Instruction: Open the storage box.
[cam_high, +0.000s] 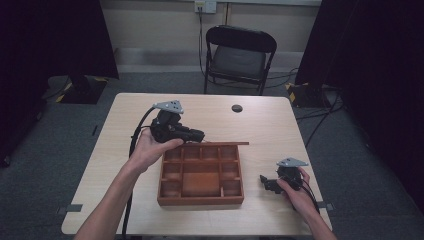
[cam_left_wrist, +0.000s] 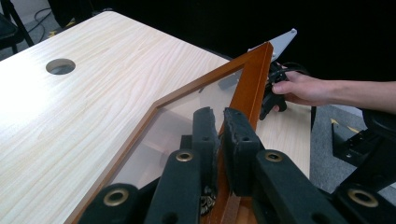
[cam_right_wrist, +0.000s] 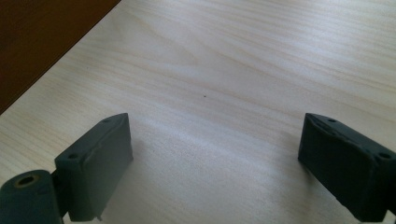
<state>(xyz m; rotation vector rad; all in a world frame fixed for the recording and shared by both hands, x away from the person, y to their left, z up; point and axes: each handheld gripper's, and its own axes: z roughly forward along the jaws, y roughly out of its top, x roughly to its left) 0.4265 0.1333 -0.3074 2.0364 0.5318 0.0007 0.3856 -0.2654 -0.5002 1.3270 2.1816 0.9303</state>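
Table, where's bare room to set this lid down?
Bare table lies left of the wooden box, and along the far edge around the cable hole. A narrower strip lies between box and right gripper. It's crowded at the box's far edge, where the left gripper holds the lid.

Curtained lab (black drapes (cam_high: 50, 35), taped floor cables (cam_high: 320, 107))

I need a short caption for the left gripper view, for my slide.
Left gripper clamps the wooden frame of a glazed lid, raised above the table.
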